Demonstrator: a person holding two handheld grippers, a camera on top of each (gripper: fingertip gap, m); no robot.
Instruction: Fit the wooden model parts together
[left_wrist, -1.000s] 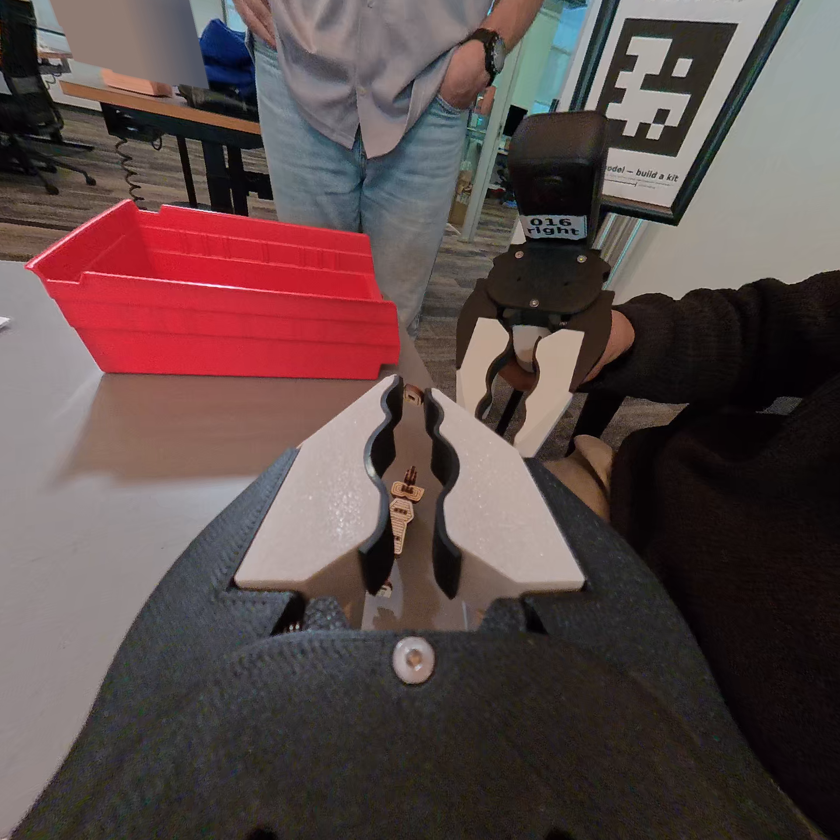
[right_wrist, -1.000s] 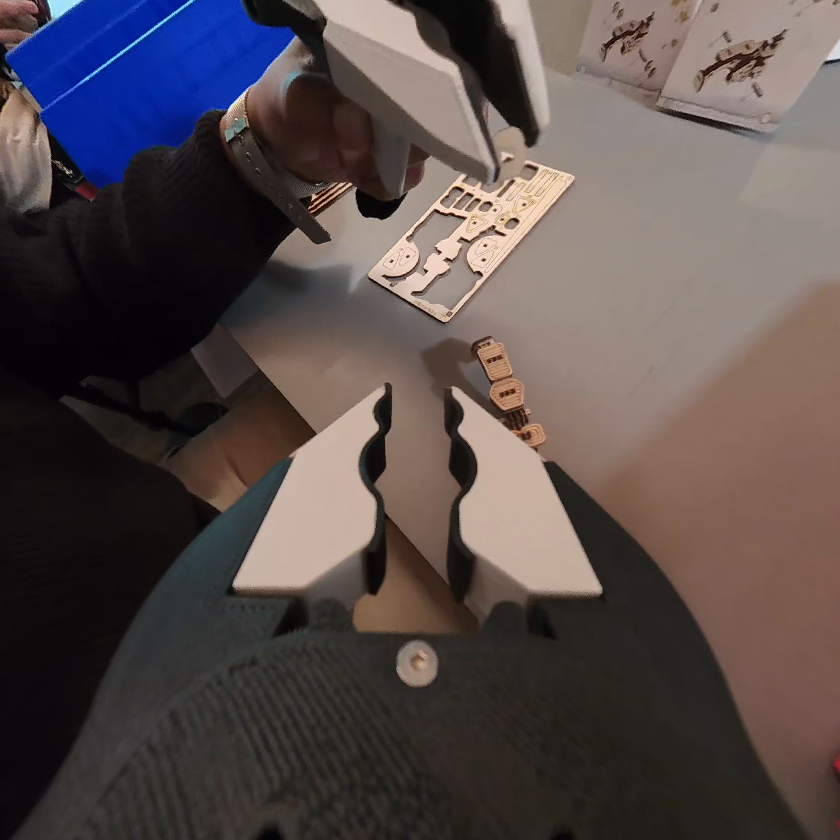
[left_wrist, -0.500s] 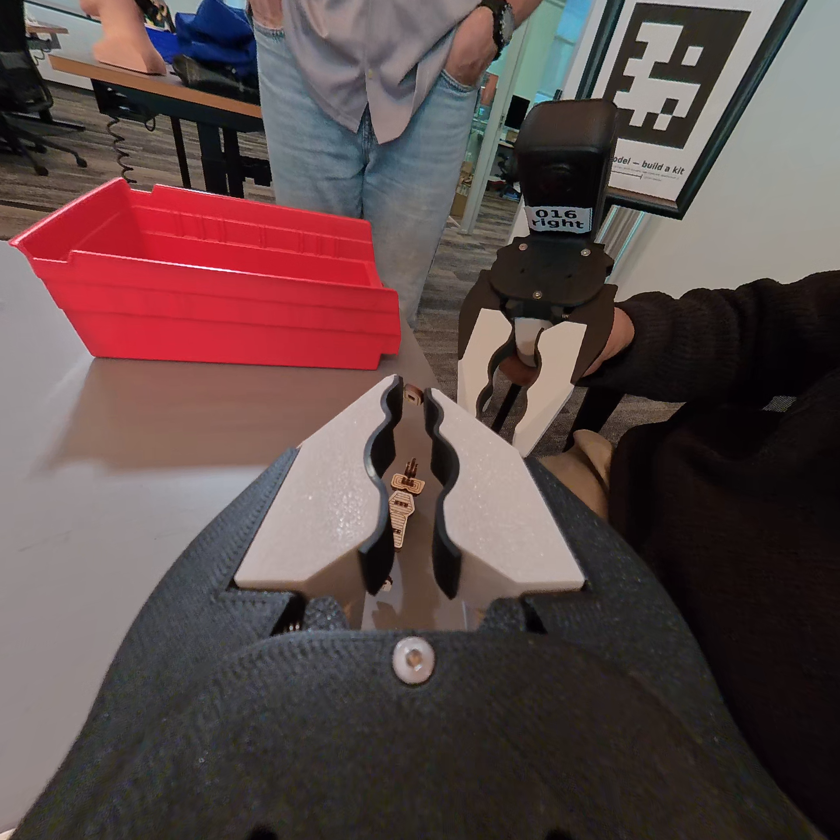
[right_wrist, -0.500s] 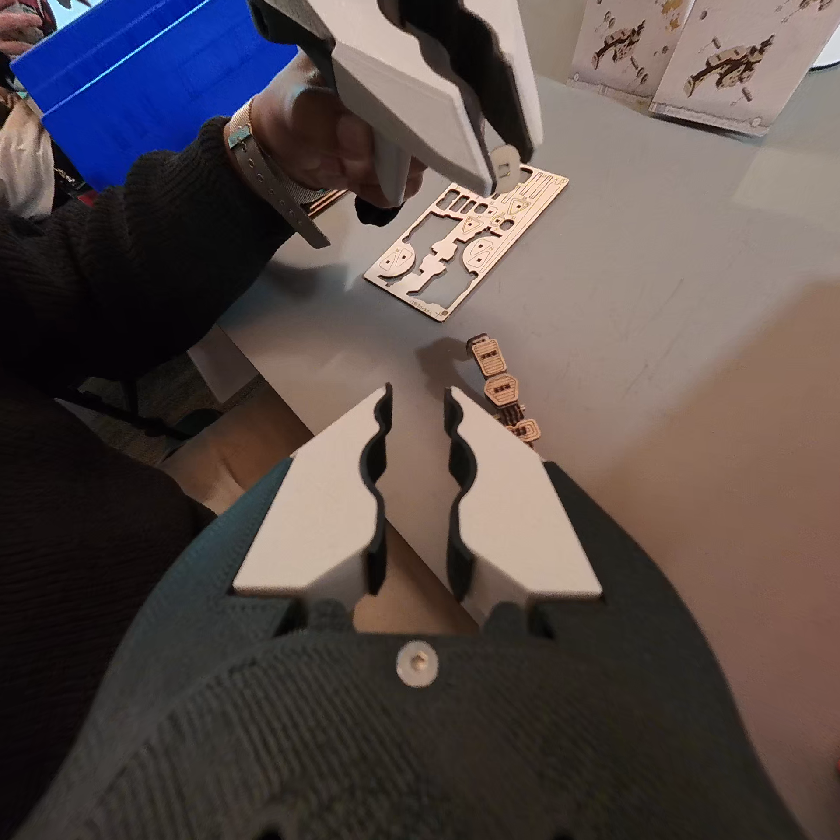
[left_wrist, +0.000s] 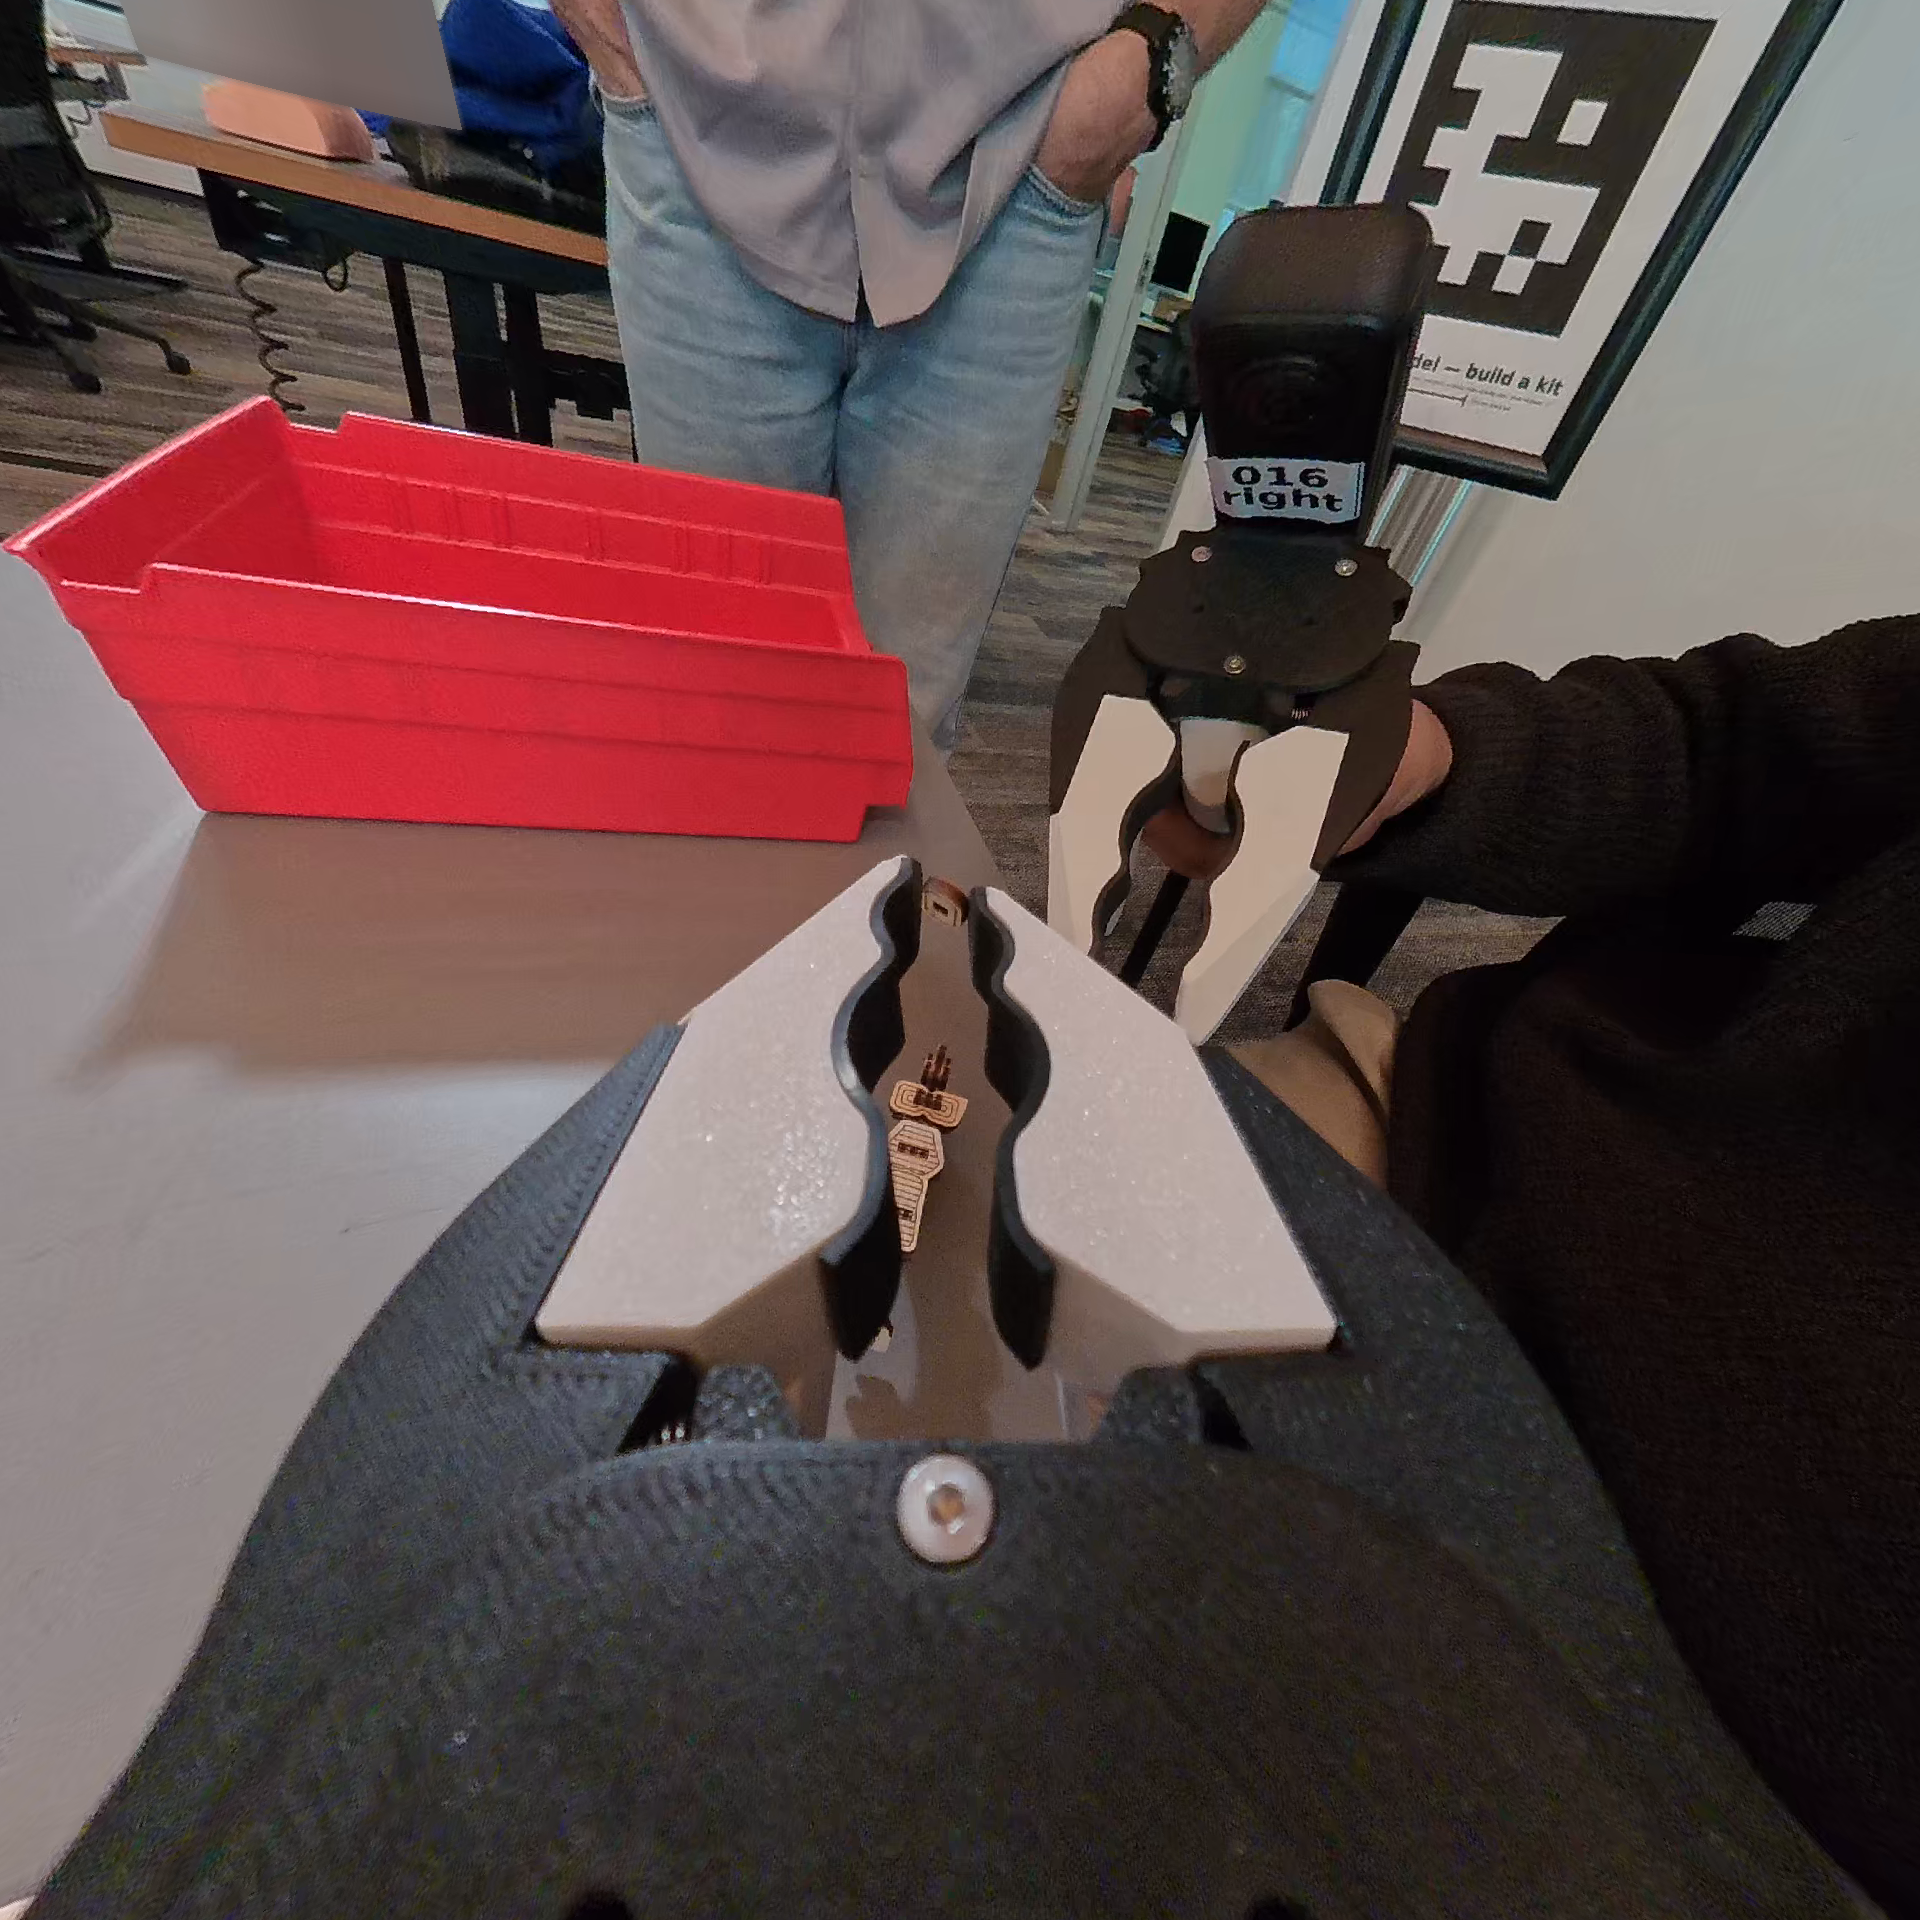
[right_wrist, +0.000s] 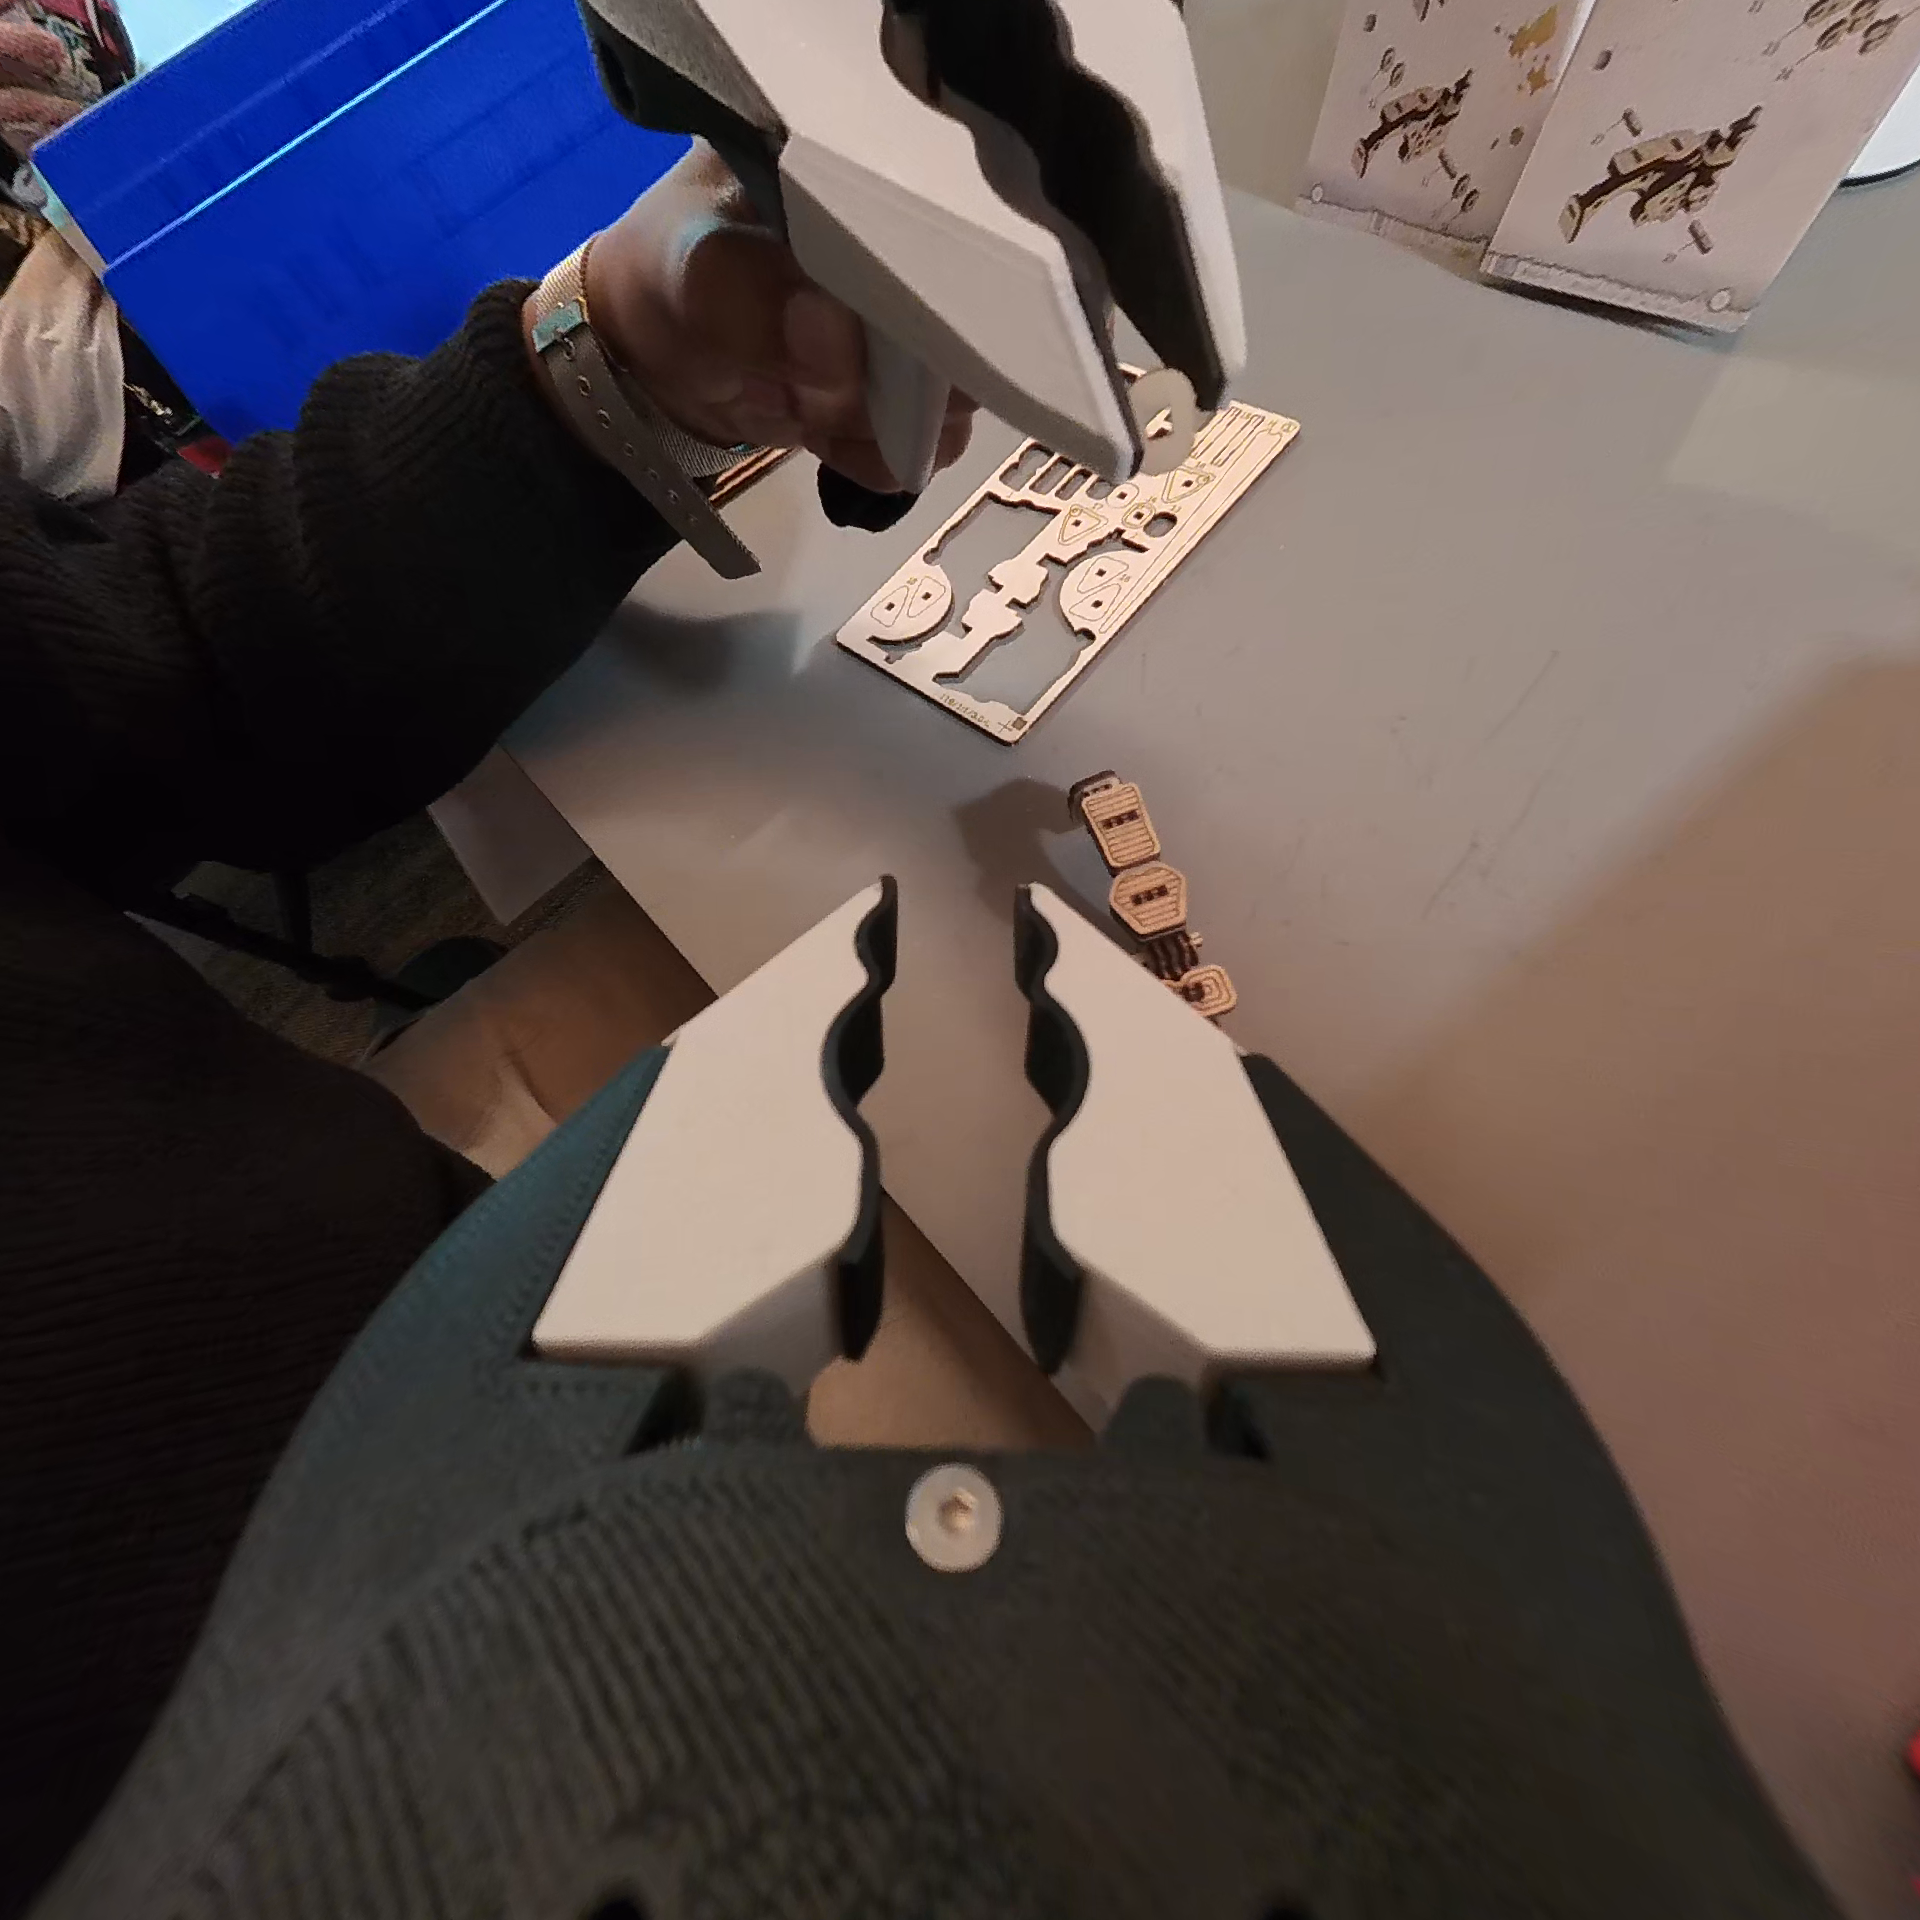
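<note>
My left gripper (left_wrist: 943, 889) is shut on a small wooden piece (left_wrist: 943, 904) at its fingertips and holds it above the grey table (left_wrist: 312, 1039). In the right wrist view the left gripper (right_wrist: 1164, 431) hangs over the far end of a laser-cut wooden sheet (right_wrist: 1101, 587), with the round piece (right_wrist: 1158, 400) in its tips. A small wooden assembly (left_wrist: 920, 1143) lies on the table under the left gripper's fingers. It also shows just right of my right gripper's fingers in the right wrist view (right_wrist: 1138, 883). My right gripper (right_wrist: 956, 899) is open and empty over the table's near edge. It also shows in the left wrist view (left_wrist: 1138, 977).
A red bin (left_wrist: 468, 665) stands at the table's far side, and a person in jeans (left_wrist: 862, 416) stands behind it. A blue bin (right_wrist: 312, 187) and white printed sheets (right_wrist: 1558, 156) stand at the table's other end. The table edge (right_wrist: 623, 894) runs under my right gripper. My right fingertips sit around 8 centimeters from my left ones.
The left gripper with its small piece has drifted slightly lower over the wooden sheet. The right gripper stays open and almost still. The assembly has not moved.
</note>
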